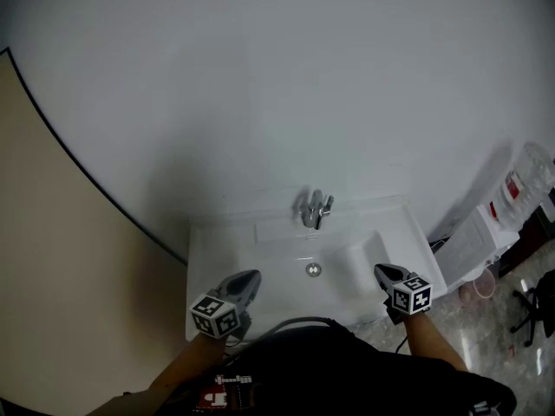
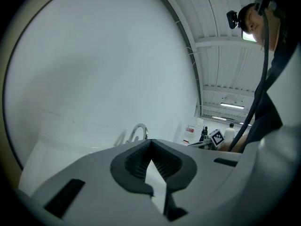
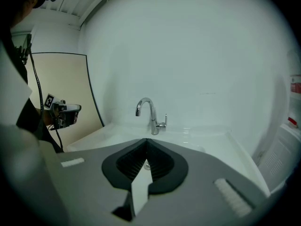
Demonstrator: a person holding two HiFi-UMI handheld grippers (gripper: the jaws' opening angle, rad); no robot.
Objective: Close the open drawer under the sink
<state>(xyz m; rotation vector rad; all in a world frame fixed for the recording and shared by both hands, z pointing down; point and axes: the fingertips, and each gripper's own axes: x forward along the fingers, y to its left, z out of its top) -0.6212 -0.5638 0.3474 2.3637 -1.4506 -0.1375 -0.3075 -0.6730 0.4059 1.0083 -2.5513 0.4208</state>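
Note:
No drawer shows in any view; the space under the white sink is hidden by the person's dark-clothed body. The sink has a chrome faucet at the back and a drain in the basin. My left gripper hovers over the sink's front left corner, its jaws meeting at the tip with nothing between them. My right gripper hangs over the front right of the basin, also shut and empty, pointing toward the faucet.
A plain white wall rises behind the sink. A beige panel stands to the left. To the right are a white slatted cabinet, a container with a red label and a dark chair base on the glossy floor.

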